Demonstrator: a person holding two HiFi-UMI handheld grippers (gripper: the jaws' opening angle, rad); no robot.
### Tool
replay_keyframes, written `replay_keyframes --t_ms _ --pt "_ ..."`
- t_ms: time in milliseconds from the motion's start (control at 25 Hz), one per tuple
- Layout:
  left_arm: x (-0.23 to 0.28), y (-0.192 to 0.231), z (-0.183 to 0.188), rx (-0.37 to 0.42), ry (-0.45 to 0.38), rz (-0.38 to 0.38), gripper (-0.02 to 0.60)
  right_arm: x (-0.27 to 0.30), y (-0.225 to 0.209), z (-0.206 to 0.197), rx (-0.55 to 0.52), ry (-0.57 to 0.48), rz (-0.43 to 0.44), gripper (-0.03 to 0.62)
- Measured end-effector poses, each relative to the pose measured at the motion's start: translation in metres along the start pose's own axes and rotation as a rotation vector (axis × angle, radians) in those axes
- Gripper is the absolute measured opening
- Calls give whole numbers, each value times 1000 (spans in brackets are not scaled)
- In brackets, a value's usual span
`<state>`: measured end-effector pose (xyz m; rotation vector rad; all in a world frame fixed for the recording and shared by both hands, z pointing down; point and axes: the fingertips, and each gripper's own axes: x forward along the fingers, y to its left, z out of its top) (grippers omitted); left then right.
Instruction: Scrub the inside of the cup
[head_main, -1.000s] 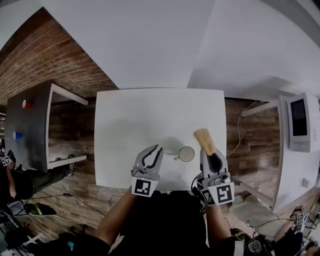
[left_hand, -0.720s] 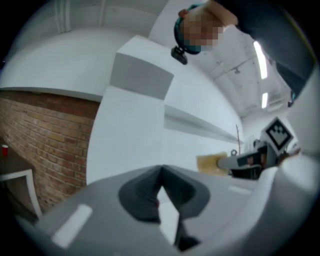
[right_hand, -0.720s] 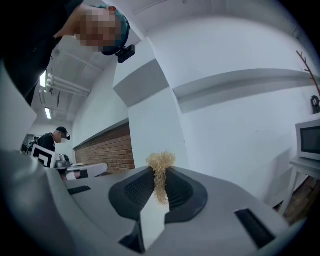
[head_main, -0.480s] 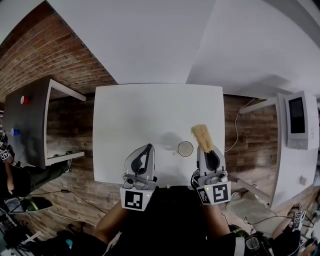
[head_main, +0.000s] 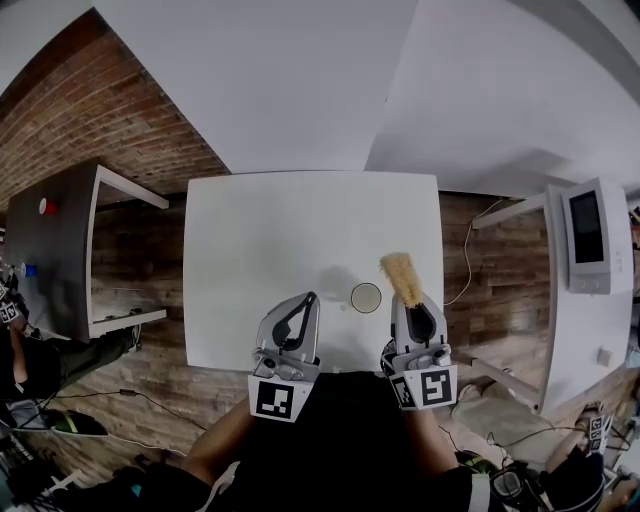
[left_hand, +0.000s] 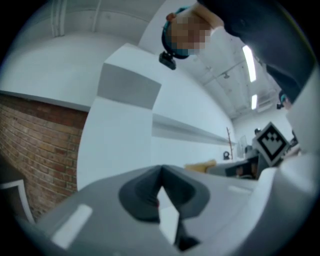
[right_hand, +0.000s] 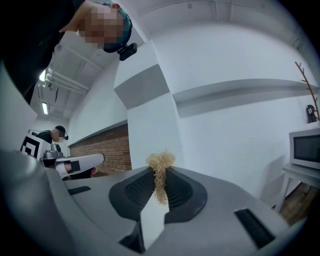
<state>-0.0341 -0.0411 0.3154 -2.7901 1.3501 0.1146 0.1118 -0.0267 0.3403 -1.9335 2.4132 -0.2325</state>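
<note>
Left gripper (left_hand: 160, 169): jaws fully together, dark pads meeting tip to tip, nothing caught between them. Seen from the head view, held low over the near edge of the white counter (head_main: 300, 215), tips pointing forward, left of the cup (head_main: 366, 297) and apart from it, touching nothing.

Right gripper (right_hand: 159, 175): jaws narrow, clamped on a pale yellow fibrous scrubber (right_hand: 160, 161). Strands pinched between the ribbed black pads, frayed tuft sticking out past the tips. In the head view, scrubber jutting forward and slightly leftward from the jaws, just right of the cup and a little beyond it, outside the cup, not inside. Contact with the rim not possible to tell.

Cup: small, round, upright, mouth open upward, pale inside. Standing on the counter near the front edge, between the two grippers and slightly ahead of both, nearer the right one. Held by neither gripper.

Square-marker cubes on both grippers turned up toward the head camera, the person's forearms behind them at the bottom of that view.

Around the counter: wooden floor (head_main: 490, 300), a grey side table (head_main: 60, 240) well off to the left, a microwave (head_main: 585, 240) on a white stand well off to the right.
</note>
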Motion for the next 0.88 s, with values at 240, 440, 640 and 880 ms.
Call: replay_keyframes --t_ms 240,440,640,880 --pt "2 -5 -8 -14 39 -20 3 -1 2 1 -16 2 8 41" --pt "3 -7 -9 -43 41 -30 3 -2 5 2 -28 0 17 41" --pt "2 -13 -7 -35 29 -36 3 -4 3 0 -30 9 10 41" --pt "3 -15 -7 -39 29 -37 3 -5 3 2 -31 -1 8 41"
